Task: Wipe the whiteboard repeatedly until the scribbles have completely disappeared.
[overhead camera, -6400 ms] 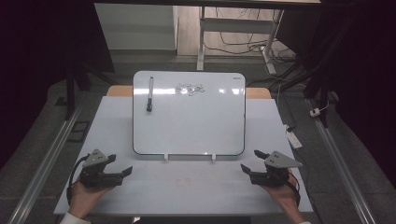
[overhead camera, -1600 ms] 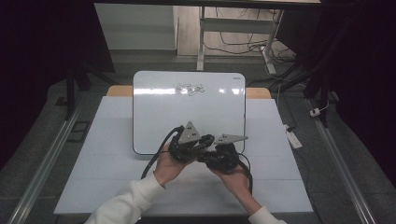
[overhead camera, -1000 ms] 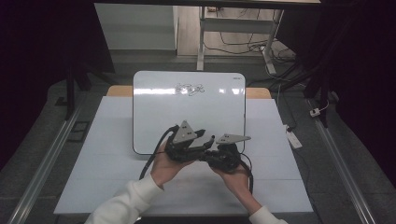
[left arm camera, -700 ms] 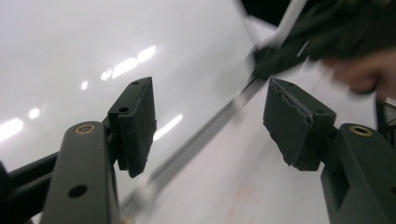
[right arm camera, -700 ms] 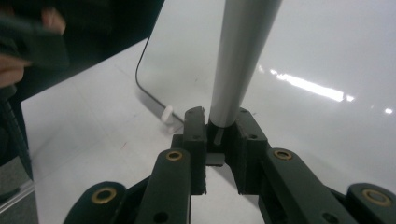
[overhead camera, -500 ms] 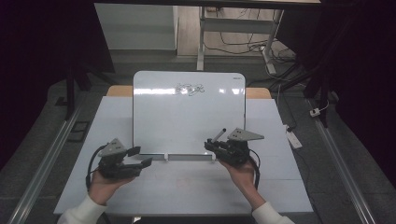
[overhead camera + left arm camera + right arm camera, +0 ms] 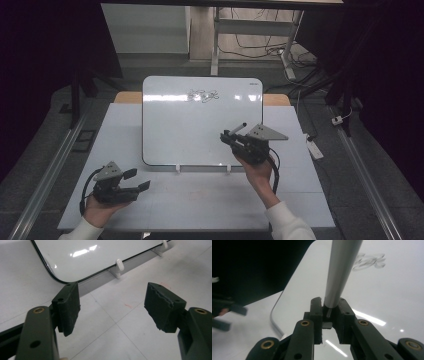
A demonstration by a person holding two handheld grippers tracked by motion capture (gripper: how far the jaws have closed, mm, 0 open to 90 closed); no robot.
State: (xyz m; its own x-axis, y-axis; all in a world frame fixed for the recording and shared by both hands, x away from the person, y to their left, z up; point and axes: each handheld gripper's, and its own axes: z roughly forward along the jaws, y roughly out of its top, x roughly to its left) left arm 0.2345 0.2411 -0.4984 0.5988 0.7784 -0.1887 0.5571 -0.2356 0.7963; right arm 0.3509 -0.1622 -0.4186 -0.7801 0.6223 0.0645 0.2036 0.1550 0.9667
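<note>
A white whiteboard leans on the pale table, with a small black scribble near its top. My right gripper hovers over the board's lower right, shut on a grey marker. In the right gripper view, the marker rises from between the pinching jaws of that gripper toward the scribble. My left gripper rests low at the table's front left, open and holding nothing. In the left gripper view, its pads stand wide apart over bare table, before the whiteboard.
Two white clips prop the board's bottom edge. A white power strip lies off the table's right side. Metal rails run along both sides. Cables and a desk leg stand behind, with dark surroundings.
The hands, together at the centre a second ago, have parted. The left gripper has drawn back to the front left, open. The right has risen slightly over the board with the marker.
</note>
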